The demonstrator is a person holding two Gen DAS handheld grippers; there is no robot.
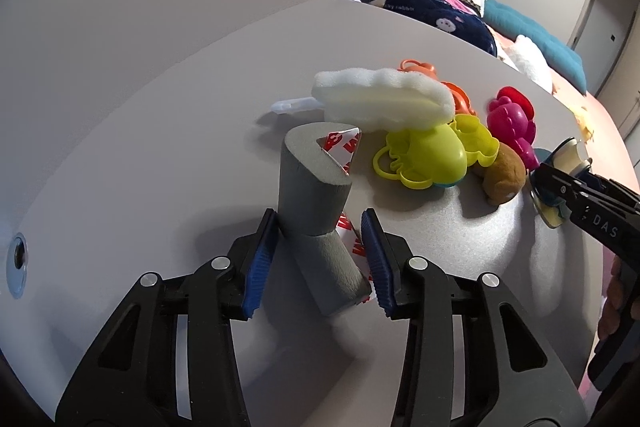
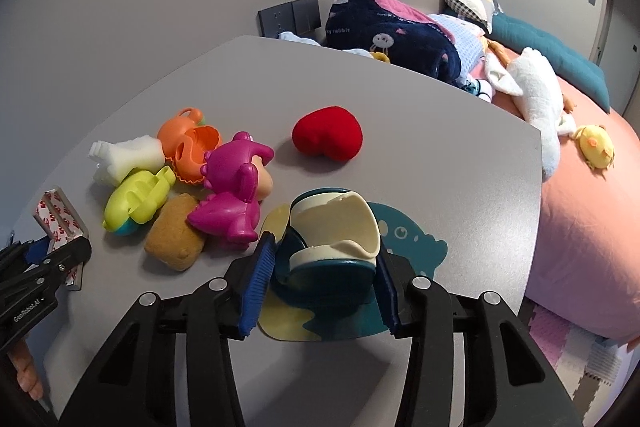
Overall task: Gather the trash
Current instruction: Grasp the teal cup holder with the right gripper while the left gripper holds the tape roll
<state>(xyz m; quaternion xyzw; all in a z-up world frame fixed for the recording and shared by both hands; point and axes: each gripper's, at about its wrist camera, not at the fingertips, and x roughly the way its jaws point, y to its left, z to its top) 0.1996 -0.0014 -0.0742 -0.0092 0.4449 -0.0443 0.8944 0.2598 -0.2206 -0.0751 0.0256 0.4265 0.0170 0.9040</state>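
Both jaws part-open, gray foam strip [image 1: 316,203] (folded), curled foam sticker [image 2: 332,227]

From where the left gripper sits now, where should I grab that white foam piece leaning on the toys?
Take the white foam piece across its thin faces near the free left end, coming from above. It lies long and slab-like, propped on the yellow toy at the right, so that end is crowded. The left gripper looks occupied with the grey foam corner, so it would have to let that go.
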